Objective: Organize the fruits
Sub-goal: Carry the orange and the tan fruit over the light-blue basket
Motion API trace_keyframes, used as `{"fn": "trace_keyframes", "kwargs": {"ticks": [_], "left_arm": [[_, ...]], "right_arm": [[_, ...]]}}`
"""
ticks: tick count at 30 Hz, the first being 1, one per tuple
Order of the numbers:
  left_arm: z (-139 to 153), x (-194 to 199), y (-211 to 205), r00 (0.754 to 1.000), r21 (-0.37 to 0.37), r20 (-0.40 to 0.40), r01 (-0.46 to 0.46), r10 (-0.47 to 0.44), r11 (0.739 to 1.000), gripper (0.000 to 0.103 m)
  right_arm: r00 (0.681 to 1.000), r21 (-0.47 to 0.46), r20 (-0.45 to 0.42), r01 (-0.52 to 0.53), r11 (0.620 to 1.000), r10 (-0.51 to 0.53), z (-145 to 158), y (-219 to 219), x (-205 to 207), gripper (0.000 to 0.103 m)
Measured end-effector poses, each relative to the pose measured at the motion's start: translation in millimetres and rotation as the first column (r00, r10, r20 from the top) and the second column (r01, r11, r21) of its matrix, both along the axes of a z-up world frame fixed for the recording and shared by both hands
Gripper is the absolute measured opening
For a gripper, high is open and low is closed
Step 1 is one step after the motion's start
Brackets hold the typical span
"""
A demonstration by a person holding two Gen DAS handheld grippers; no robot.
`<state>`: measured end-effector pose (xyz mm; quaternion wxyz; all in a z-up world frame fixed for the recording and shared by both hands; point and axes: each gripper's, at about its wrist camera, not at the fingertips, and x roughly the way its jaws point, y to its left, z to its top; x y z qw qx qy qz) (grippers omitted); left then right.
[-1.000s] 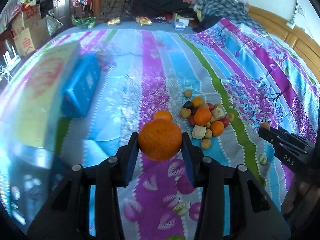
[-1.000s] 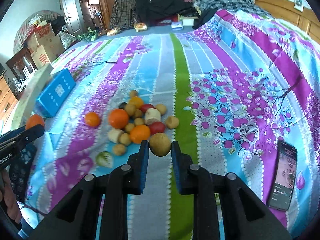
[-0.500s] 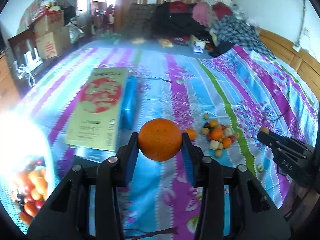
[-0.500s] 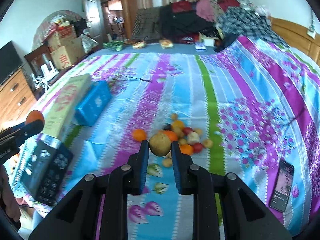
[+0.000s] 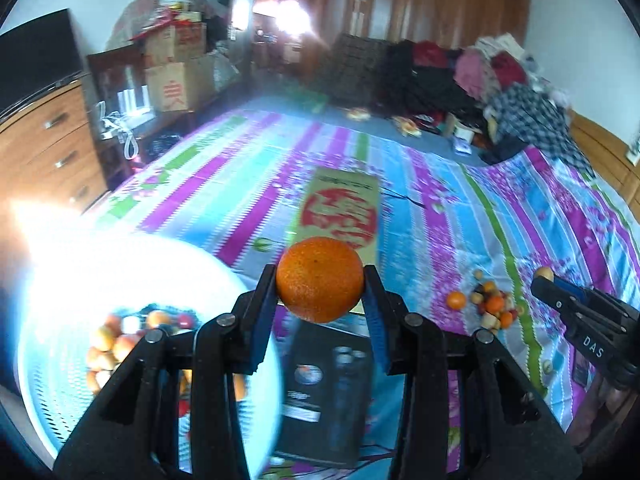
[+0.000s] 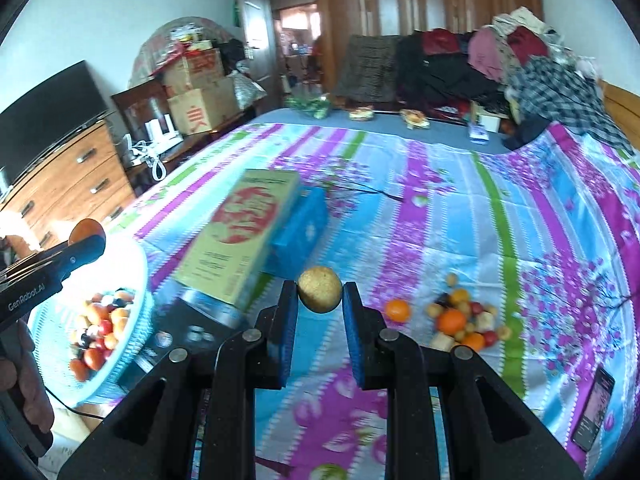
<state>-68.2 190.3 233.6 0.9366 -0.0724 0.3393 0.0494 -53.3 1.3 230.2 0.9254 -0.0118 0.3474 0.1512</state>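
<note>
My left gripper [image 5: 320, 292] is shut on a large orange [image 5: 319, 279], held in the air right of a pale blue basket [image 5: 52, 380] that holds several small fruits. In the right wrist view my right gripper [image 6: 320, 295] is shut on a small yellow-brown fruit [image 6: 319, 289], high over the striped bedspread. A pile of small fruits [image 6: 460, 318] lies on the bed to its right, with one orange [image 6: 397, 309] apart from it. The basket [image 6: 132, 308] sits at the left, and the left gripper [image 6: 86, 240] shows above it.
A yellow box with a red print [image 6: 240, 232], a blue box [image 6: 298, 232] and a black box [image 5: 328, 392] lie between basket and pile. A phone [image 6: 594, 408] rests at the bed's right edge. Clothes are heaped at the far end [image 6: 460, 64]; a dresser [image 6: 60, 188] stands at the left.
Both grippers have risen and swung left with their fruits still held. The fruit pile has dropped away to the right and the basket has come into view at the left.
</note>
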Motion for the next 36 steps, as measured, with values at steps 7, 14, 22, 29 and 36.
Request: {"fn": "trace_keyframes", "kwargs": {"ticks": [7,14,22,29,36], "left_arm": [[4,-15,43,0.997,-0.009,0.01,-0.082,0.083,0.997,0.042],[4,-30,84,0.988,-0.016,0.008,-0.151,0.151,0.988,0.042],[1,-50,136,0.965,-0.024,-0.004,-0.262,0.262,0.965,0.042],[-14,-61,162,0.951,-0.029,-0.048,-0.306,0.305,0.952,0.042],[-37,-65,178,0.944,-0.025,-0.125,-0.312,0.306,0.95,0.042]], "right_arm": [[0.997,-0.003,-0.004,-0.083,0.997,0.083,7,53,-2,0.026],[0.986,-0.008,-0.008,-0.165,0.986,0.165,10,104,-6,0.026],[0.963,-0.004,-0.039,-0.269,0.963,0.268,6,171,-6,0.026],[0.936,-0.021,-0.075,-0.346,0.938,0.344,-4,223,-9,0.026],[0.904,-0.02,-0.137,-0.412,0.911,0.405,-20,261,-11,0.026]]}}
